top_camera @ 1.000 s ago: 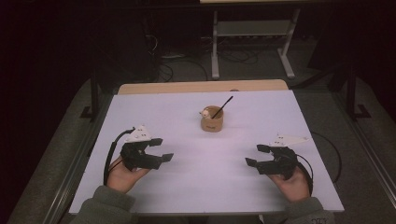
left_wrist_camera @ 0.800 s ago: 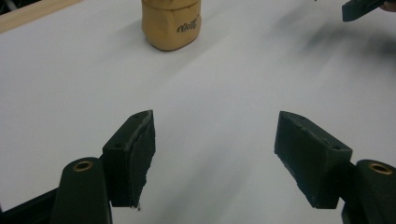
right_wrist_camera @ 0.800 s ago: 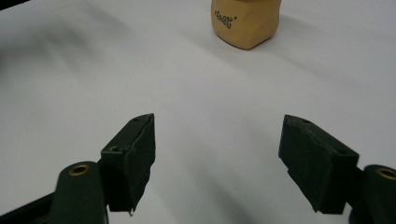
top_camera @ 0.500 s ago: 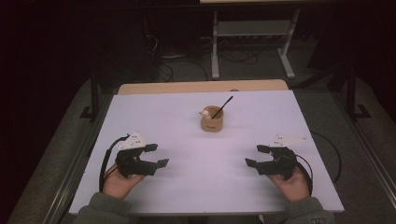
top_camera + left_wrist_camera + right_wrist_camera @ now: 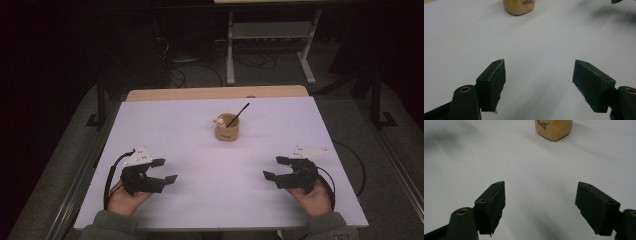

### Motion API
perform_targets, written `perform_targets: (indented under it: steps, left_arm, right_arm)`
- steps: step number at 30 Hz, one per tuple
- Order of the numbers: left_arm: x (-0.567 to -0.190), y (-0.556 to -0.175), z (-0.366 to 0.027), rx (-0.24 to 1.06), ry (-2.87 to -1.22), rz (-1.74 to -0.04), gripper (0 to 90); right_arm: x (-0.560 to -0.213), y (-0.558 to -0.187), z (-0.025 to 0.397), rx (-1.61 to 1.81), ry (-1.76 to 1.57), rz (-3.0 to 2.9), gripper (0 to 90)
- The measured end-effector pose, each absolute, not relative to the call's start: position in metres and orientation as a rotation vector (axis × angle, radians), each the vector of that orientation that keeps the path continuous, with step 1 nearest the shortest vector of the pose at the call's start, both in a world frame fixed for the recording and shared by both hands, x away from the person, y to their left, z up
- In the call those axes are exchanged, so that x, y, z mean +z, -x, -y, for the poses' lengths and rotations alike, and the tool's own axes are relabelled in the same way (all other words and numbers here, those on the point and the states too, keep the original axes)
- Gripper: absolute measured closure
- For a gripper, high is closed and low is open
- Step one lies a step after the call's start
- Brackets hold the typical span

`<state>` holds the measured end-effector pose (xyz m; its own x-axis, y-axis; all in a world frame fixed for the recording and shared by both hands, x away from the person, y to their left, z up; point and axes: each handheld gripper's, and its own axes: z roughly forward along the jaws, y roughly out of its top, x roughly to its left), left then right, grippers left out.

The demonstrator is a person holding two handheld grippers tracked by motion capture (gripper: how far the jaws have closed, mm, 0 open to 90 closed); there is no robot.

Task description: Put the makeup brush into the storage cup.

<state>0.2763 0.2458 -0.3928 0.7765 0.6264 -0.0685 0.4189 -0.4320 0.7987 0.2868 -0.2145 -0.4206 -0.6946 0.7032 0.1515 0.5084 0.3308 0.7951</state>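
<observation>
- Both grippers sit low at the near edge of the bench [image 5: 165, 125]: left gripper [image 5: 162, 171] and right gripper [image 5: 274, 168], fingers spread wide, holding nothing.
- The tan cup [image 5: 227, 128] with its dark stick [image 5: 239, 114] stands well ahead of both, between them, likely placed for either hand to reach.
</observation>
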Motion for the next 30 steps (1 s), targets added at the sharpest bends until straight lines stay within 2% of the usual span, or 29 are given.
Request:
perform_targets:
  steps: [21, 30]
  left_arm:
    - [-0.407, -0.269, -0.251, 0.302, -2.110, -0.780, 21.8]
    - [-0.406, -0.269, -0.258, 0.308, -2.094, -0.784, 21.8]
  right_arm:
    - [-0.423, -0.280, 0.219, 1.259, -1.099, -2.372, 16.3]
    - [-0.423, -0.279, 0.218, 1.247, -1.096, -2.376, 16.1]
